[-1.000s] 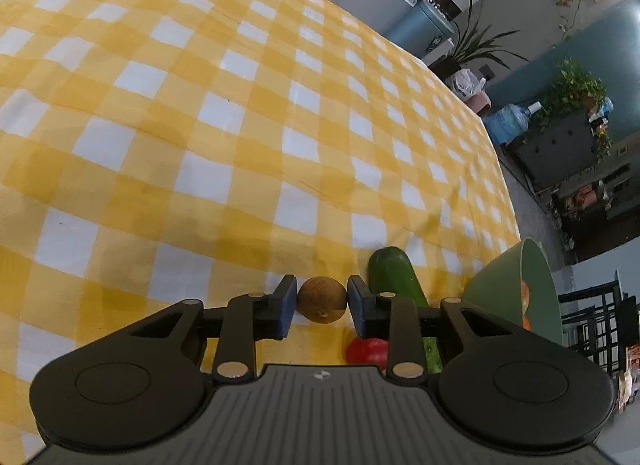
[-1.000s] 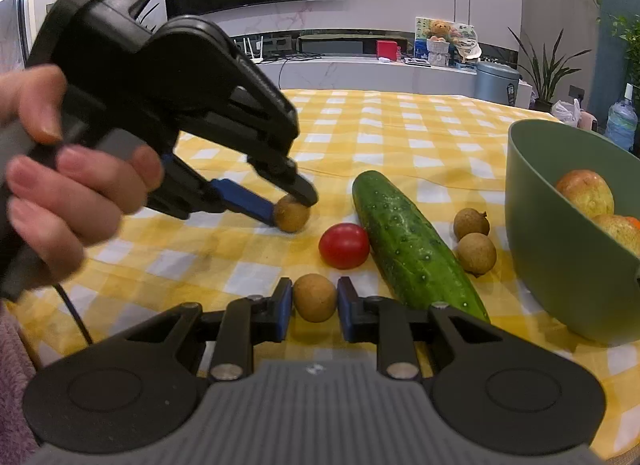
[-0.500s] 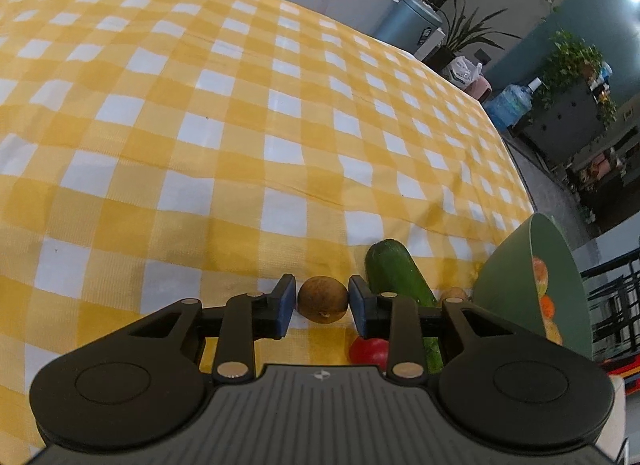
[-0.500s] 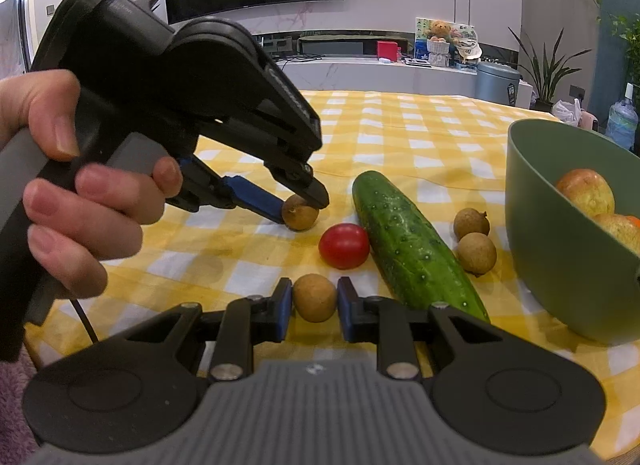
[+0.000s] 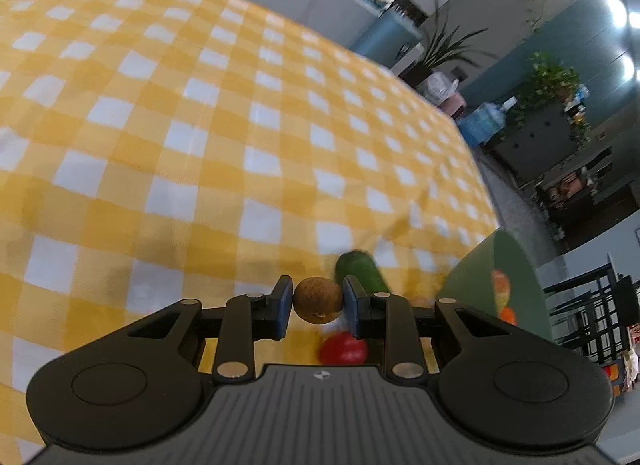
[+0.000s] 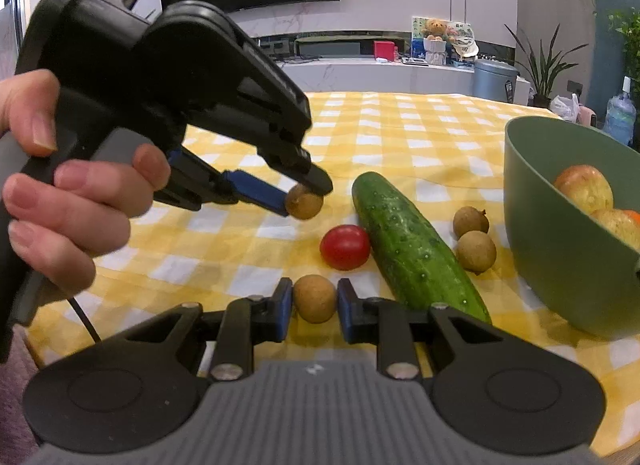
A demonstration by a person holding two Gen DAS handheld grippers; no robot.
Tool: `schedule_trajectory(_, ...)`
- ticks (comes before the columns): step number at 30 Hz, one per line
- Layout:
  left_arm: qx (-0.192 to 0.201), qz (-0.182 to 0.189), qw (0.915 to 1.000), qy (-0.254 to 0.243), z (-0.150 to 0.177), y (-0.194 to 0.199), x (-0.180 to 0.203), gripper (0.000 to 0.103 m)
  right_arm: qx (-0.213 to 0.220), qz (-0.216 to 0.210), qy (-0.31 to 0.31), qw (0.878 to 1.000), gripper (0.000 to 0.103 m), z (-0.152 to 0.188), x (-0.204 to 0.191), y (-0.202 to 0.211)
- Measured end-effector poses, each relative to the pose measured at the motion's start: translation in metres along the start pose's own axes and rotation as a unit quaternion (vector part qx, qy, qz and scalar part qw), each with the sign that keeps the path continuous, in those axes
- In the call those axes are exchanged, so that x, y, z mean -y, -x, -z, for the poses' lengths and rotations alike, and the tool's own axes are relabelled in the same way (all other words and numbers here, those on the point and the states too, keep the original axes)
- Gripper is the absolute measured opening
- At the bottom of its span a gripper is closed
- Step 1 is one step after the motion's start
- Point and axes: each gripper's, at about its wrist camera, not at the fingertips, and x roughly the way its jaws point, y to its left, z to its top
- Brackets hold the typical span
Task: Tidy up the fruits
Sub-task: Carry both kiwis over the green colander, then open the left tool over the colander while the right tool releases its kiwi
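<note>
Two grippers, each clamped on its own little brown longan. The left gripper (image 5: pixel 318 301) had just squeezed in tighter on its longan (image 5: pixel 318 300), blue pads flush against both sides, and from the right wrist view that fruit hung clear above the yellow checked tablecloth (image 6: pixel 400 133), with a person's hand (image 6: pixel 68 201) wrapped around the handle. The right gripper (image 6: pixel 314 299) was closed on a second longan (image 6: pixel 315 298), down low by the cloth; couldn't tell if it was still touching the cloth or not.

Rest of the stuff sat on the table: a cherry tomato (image 6: pixel 345 247) just beside the cucumber (image 6: pixel 412 245), which lay at a slant, and two loose longans (image 6: pixel 474 239) on its far side, touching each other, between the cucumber and the green bowl (image 6: pixel 560 265). The bowl already had a couple of apples (image 6: pixel 584 187) in it, plus a sliver of something orange at the frame edge. Left wrist view was pretty blurry.
</note>
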Motion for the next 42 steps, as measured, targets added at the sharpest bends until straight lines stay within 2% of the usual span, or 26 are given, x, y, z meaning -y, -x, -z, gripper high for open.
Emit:
schedule_trajectory(5,0.033,0.026,0.999,-0.015,-0.004,0.02,0.006,0.03,0.03,-0.015,-0.016,0.999,0.02,-0.009,0.002,0.014)
schedule_trajectory(11,0.057,0.042,0.9966,-0.041,-0.007,0.042,0.025,0.03,0.091,-0.022,-0.052,0.994,0.02,-0.025,0.018,0.048)
schedule_trajectory(16,0.069,0.063,0.9935,-0.064,-0.005,0.055,0.041,0.03,0.152,-0.002,-0.093,0.984,0.02,-0.034,0.043,0.085)
schedule_trajectory(21,0.054,0.106,0.9907,-0.064,-0.002,0.055,0.056,0.03,0.184,0.042,-0.151,0.97,0.02,-0.034,0.074,0.109)
schedule_trajectory(27,0.029,0.16,0.9848,-0.06,0.006,0.034,0.061,0.03,0.165,0.052,-0.248,0.953,0.02,-0.02,0.111,0.108)
schedule_trajectory(32,0.02,0.191,0.9797,-0.057,0.011,0.024,0.064,0.03,0.16,0.049,-0.28,0.945,0.02,-0.015,0.12,0.101)
schedule_trajectory(37,0.026,0.21,0.9757,-0.056,0.01,0.021,0.063,0.03,0.145,0.043,-0.29,0.945,0.022,-0.011,0.122,0.097)
schedule_trajectory(42,0.024,0.208,0.9759,-0.062,0.013,0.018,0.065,0.03,0.146,0.036,-0.313,0.938,0.038,-0.009,0.132,0.099)
